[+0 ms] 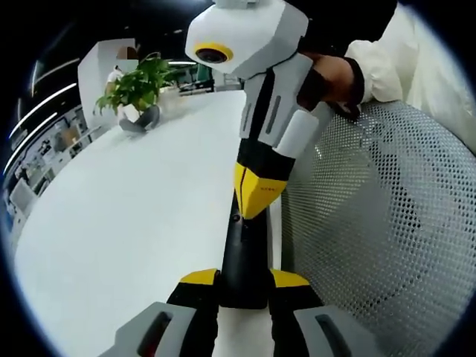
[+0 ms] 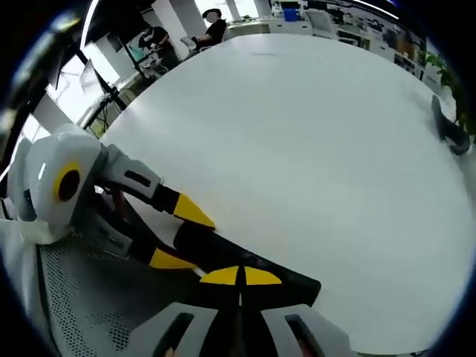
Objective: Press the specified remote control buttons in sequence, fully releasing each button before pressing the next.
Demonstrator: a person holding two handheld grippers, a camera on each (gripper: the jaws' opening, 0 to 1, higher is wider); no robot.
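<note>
A slim black remote control [image 1: 239, 249] is held over the edge of a white table [image 1: 134, 223]. In the left gripper view my left gripper [image 1: 244, 279] is shut on its near end, one yellow-tipped jaw on each side. My right gripper [image 1: 256, 195] comes down from above with its yellow tips together, resting on the remote's top face. In the right gripper view the right gripper [image 2: 242, 277] is shut, tips on the remote [image 2: 290, 286], while the left gripper [image 2: 182, 236] clamps it from the left. The buttons are hidden under the tips.
A white mesh chair [image 1: 387, 223] stands close beside the remote. A potted plant [image 1: 137, 83] sits at the table's far end, its dark pot [image 2: 450, 130] at the right edge. A gloved hand [image 1: 327, 82] holds the right gripper. A person [image 2: 212, 26] sits far behind.
</note>
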